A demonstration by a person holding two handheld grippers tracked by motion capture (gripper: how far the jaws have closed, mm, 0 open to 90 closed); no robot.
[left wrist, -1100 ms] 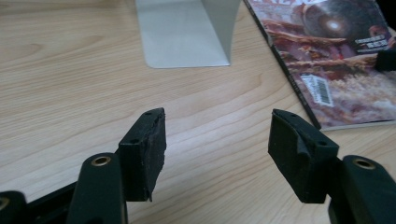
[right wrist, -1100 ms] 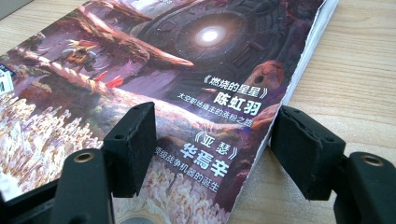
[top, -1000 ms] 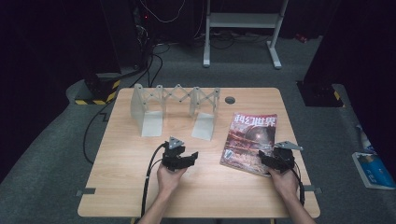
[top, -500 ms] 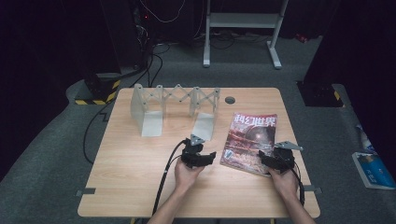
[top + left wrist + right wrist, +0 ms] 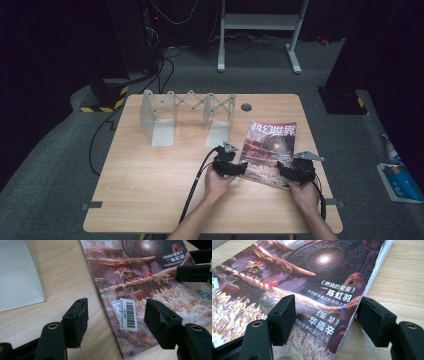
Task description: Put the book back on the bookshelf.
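With both the left tool point(image 5: 235, 167) and right tool point(image 5: 290, 172) spread wide astride its edges, the glossy fantasy-cover magazine point(image 5: 268, 150) could skid across the pale wooden desk point(image 5: 150, 180) if one jaw pushes first.

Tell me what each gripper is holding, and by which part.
Nothing is held. The left gripper is open astride the magazine spine edge; the right gripper is open astride its page edge.

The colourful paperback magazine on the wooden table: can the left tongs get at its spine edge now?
Probably yes. The left tongs are open and straddle the spine edge of the colourful paperback magazine, with nothing between them. The right tongs are at the opposite edge.
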